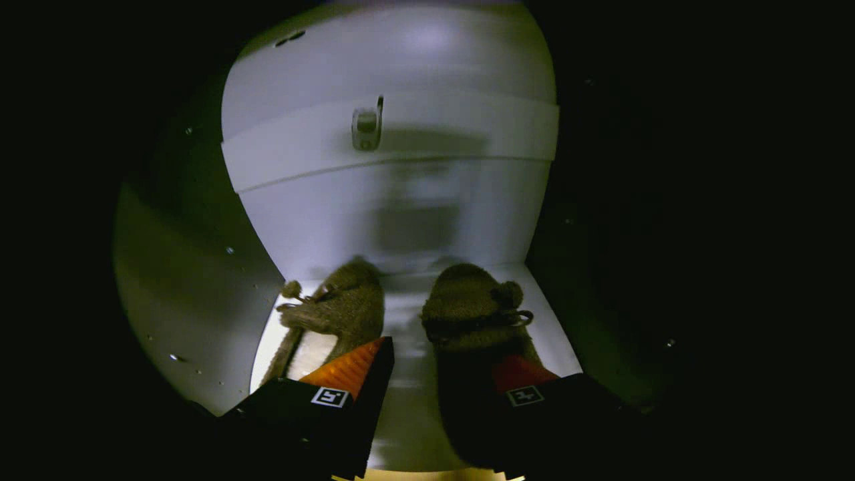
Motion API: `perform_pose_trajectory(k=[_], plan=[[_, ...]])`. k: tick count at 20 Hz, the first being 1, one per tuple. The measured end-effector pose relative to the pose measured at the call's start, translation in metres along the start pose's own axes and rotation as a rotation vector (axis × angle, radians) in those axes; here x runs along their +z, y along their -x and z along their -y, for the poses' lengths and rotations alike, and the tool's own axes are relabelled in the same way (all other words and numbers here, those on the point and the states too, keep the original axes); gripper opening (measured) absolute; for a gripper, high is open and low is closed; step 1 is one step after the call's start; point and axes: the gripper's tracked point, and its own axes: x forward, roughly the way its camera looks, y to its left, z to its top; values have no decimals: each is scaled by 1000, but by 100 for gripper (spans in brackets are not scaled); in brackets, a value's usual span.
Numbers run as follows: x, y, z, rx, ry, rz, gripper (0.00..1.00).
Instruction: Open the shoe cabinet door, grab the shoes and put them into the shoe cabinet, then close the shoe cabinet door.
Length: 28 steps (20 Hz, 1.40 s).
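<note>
Gripper (437, 374) fingers apart over two slippers (344, 310) inside dim shoe cabinet (401, 200), heels hidden.

shoes (407, 317) side by side | seemingly inside shoe cabinet (401, 200)

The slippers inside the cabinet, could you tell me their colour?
Brown and fuzzy, slippers, seen in the gripper view.

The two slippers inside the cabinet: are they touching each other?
Apart. The gripper view shows a strip of bare white shelf between the left slipper and the right slipper. The gripper is open.
</note>
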Motion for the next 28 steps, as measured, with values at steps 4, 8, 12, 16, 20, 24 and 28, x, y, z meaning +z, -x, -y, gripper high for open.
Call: perform_pose_trajectory(k=[4, 8, 12, 16, 20, 24, 28], plan=[[18, 52, -4, 11, -1, 103, 89], [38, 137, -23, 53, 20, 251, 98], [27, 214, -41, 103, 40, 325, 99], [-2, 292, -45, 145, 67, 383, 98], [-41, 356, -36, 183, 81, 397, 99], [-67, 420, -26, 266, 82, 434, 98], [-103, 470, -4, 356, 97, 428, 98]])
